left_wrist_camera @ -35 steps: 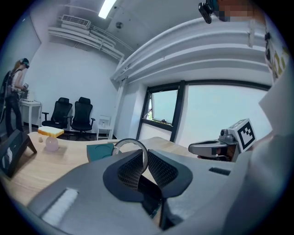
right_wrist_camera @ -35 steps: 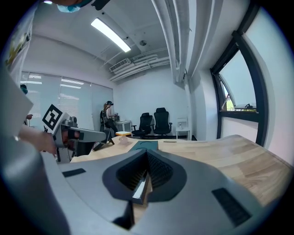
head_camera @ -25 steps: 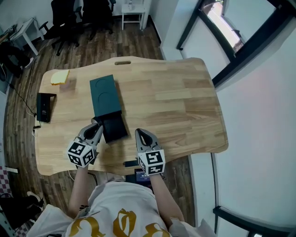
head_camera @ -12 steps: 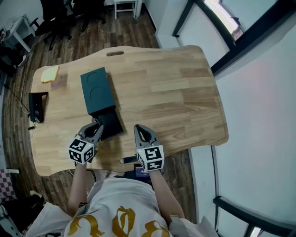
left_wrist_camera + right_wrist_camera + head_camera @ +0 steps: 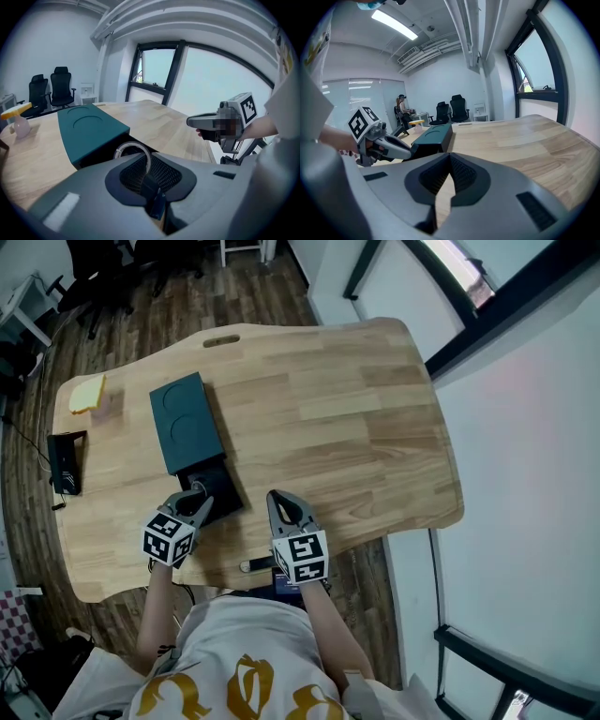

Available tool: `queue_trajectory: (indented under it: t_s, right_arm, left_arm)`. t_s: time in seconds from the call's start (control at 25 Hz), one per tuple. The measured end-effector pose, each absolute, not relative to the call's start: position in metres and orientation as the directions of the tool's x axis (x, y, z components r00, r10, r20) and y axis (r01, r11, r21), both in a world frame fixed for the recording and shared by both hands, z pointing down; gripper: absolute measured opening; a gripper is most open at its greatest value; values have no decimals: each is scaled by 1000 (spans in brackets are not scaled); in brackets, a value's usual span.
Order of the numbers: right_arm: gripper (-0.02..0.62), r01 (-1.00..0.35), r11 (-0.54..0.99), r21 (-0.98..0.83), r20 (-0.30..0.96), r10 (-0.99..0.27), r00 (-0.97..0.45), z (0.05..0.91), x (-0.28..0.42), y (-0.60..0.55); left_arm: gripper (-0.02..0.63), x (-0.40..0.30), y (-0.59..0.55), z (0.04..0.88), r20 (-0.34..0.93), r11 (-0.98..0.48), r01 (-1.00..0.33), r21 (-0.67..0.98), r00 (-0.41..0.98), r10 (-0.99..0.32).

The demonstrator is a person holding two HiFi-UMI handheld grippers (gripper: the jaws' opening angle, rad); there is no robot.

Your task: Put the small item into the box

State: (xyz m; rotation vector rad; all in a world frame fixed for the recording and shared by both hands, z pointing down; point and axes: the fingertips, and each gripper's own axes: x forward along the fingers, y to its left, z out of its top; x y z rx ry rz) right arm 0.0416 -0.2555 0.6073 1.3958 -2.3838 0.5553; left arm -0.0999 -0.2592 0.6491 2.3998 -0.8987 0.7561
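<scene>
Worktop (image 5: 356, 427) of pale wood carries a dark green box (image 5: 183, 423), with a black drawer (image 5: 217, 488) slid out toward the person. Left tool (image 5: 197, 502) is clenched on a small silvery ring (image 5: 131, 144), held just at the drawer's near end. Right tool (image 5: 277, 504) is pressed closed with nothing in it. It sits beside the left tool, over the worktop's near edge.

Dark wood floor (image 5: 169, 306); black office chairs (image 5: 60, 86), big windows (image 5: 157, 68), ceiling strip light (image 5: 393, 24)
</scene>
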Motion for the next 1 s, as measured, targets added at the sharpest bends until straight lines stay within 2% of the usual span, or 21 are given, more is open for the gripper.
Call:
queue_trajectory:
  t_s: [0.64,1.0]
  right_arm:
    - [5,-882,433,-186,503,-729,-464,632,48,-277]
    - [5,-878,427,-214,539,-698,-471,647,48,-276]
  left_arm:
    - [35,-86,-252,693,845,-703,-660,266,511,-160]
    - [35,-73,-249,707,880,-720,-628,296,472,-50]
